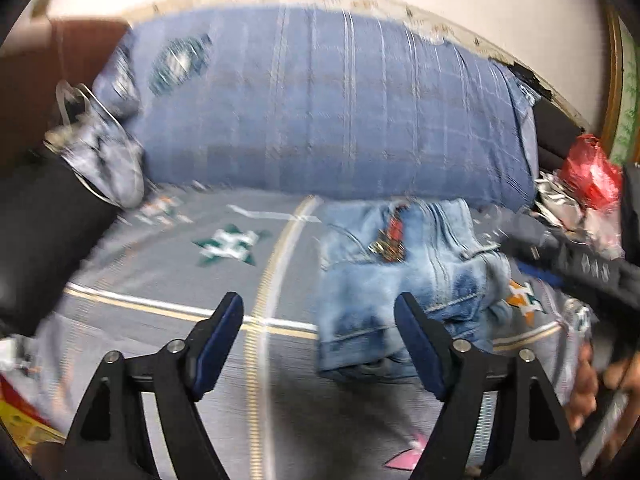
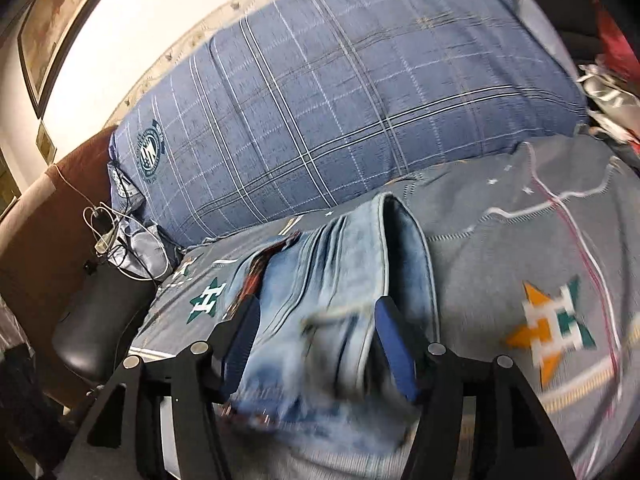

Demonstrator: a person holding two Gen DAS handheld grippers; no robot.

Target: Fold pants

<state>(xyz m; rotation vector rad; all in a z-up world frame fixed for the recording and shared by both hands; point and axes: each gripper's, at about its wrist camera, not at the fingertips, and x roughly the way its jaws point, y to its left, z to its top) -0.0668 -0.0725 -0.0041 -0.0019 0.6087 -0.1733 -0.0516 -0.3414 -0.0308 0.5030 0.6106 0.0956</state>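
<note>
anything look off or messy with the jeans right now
The jeans form a folded but uneven bundle on the bedspread, with a red tag sticking out. Both grippers, left and right, are open; neither grips them.

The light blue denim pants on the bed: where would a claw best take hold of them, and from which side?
Probably the thick hemmed end of the light blue denim pants, nearest the cameras. It lies flat on the grey patterned bedspread, so coming in low from the near side suits. The open right claw already straddles the pants there; the left claw is open too.

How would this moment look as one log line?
jeans: folded on bed | left hand-held gripper: open, empty | right hand-held gripper: open, straddling jeans
</note>
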